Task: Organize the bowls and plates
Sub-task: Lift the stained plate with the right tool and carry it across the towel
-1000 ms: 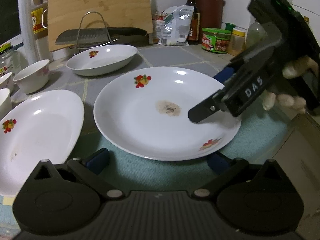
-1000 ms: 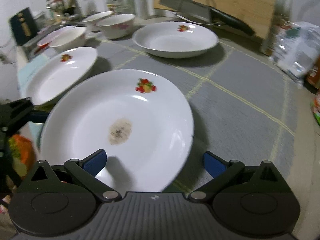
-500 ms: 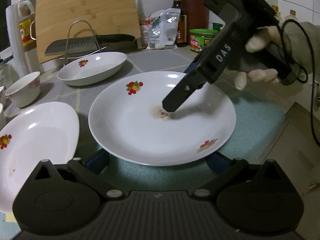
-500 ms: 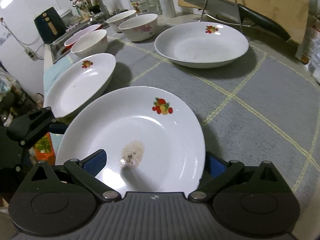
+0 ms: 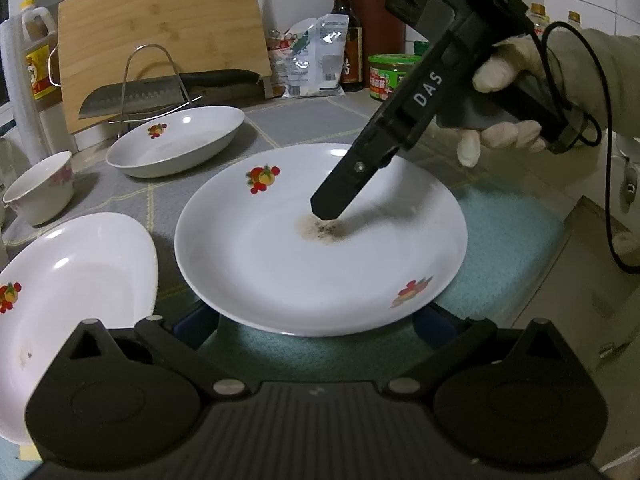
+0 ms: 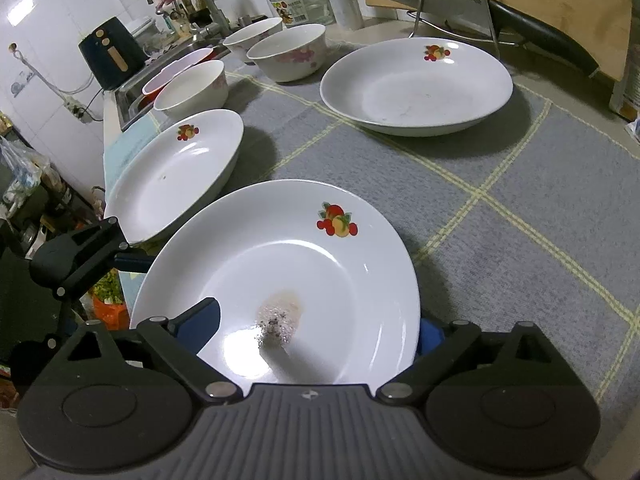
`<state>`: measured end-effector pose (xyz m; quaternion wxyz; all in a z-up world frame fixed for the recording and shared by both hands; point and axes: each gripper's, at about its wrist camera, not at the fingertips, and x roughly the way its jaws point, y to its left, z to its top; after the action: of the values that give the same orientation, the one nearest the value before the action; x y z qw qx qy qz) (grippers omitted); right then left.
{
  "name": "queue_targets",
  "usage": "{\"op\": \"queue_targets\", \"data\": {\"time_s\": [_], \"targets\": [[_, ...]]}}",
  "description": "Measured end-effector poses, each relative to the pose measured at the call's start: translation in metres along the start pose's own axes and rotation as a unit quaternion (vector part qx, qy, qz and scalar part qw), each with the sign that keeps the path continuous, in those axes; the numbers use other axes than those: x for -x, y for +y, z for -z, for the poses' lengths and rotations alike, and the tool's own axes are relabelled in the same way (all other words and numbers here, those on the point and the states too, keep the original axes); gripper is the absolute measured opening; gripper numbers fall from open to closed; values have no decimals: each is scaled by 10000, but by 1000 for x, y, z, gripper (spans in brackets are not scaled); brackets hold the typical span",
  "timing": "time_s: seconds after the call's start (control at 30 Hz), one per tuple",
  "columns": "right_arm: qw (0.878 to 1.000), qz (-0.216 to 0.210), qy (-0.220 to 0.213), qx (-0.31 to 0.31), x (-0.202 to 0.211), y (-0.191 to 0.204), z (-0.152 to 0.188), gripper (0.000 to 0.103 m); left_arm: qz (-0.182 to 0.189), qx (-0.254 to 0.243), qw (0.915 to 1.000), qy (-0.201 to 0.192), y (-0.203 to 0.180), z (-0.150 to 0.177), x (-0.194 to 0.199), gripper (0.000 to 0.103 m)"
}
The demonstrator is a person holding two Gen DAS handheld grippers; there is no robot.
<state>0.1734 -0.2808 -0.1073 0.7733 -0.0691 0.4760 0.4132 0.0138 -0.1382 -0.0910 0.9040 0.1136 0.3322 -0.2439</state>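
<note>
Stained plate sits on grey mat at near table edge, brown stain at its centre. Right tool spread wide: left finger over plate's inner face, right finger outside rim, plate between, not clamped. Left tool also spread, both pads tucked under plate's near rim, plate above and ahead. Second plate just left of stained plate; deep plate beyond it, bowls further left.

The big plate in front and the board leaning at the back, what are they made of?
The plate looks like glazed white ceramic, maybe melamine: glossy highlights, printed fruit. The board looks like bamboo or wood: pale grain in strips, matte.
</note>
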Motion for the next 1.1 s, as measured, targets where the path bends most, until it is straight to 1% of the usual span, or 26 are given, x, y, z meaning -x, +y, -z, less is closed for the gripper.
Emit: {"op": "queue_targets", "data": {"time_s": [0.33, 0.47, 0.57, 0.8, 1.1], "targets": [[9999, -26, 30, -95, 2, -2, 0, 97, -3, -22, 9999, 121, 1, -4, -1, 101], [9999, -23, 3, -108, 6, -2, 0, 97, 29, 45, 9999, 114, 2, -5, 0, 101], [9999, -17, -52, -92, 11, -3, 0, 97, 8, -6, 9999, 101, 1, -8, 0, 101], [9995, 136, -252, -122, 29, -13, 1, 97, 54, -167, 9998, -18, -5, -23, -7, 101], [9973, 503, -476, -237, 56, -45, 5, 97, 255, -415, 9987, -160, -15, -50, -38, 101]]}}
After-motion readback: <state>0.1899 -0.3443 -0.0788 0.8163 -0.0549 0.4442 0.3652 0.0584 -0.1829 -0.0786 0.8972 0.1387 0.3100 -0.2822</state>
